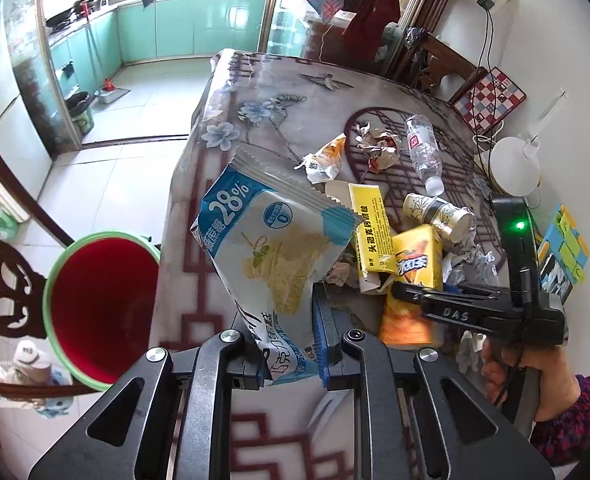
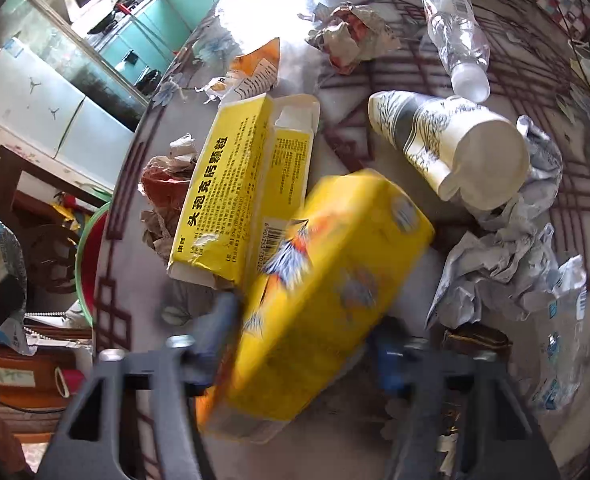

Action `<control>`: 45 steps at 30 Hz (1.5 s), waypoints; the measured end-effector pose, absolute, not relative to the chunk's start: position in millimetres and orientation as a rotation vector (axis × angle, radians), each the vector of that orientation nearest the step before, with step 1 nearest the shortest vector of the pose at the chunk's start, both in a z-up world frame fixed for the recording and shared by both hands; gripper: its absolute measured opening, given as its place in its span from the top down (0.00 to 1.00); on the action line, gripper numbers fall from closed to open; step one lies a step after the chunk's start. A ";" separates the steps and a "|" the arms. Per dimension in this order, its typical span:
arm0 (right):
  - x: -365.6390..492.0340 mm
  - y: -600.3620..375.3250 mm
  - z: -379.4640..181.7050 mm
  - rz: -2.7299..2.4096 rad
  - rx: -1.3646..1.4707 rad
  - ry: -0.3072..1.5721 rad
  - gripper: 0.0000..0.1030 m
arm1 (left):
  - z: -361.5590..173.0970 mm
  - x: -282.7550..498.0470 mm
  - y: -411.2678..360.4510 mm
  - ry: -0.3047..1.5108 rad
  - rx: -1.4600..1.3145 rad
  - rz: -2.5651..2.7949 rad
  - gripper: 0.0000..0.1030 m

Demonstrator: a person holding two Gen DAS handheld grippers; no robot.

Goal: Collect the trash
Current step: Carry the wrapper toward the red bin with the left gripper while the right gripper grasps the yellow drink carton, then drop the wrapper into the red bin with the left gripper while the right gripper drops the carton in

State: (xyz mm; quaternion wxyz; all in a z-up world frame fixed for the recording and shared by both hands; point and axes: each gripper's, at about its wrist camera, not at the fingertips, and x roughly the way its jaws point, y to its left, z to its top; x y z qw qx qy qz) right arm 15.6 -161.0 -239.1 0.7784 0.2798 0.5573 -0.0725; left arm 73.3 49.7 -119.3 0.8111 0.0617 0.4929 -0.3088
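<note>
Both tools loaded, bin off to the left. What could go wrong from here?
1. The left tool pinches the blue-and-white snack wrapper only by its lower end, and it is not yet over the red bin; it may slip and land on the floor.
2. The yellow pack in the right tool sits against the yellow medicine box and could drag it.

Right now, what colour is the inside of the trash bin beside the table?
Red inside, with a green rim; the trash bin shows best in the left wrist view.
</note>
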 end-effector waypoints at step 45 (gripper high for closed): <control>171.8 47.6 -198.1 0.334 0.452 1.131 0.50 | -188.1 177.0 218.7 1.186 -0.069 -0.274 0.44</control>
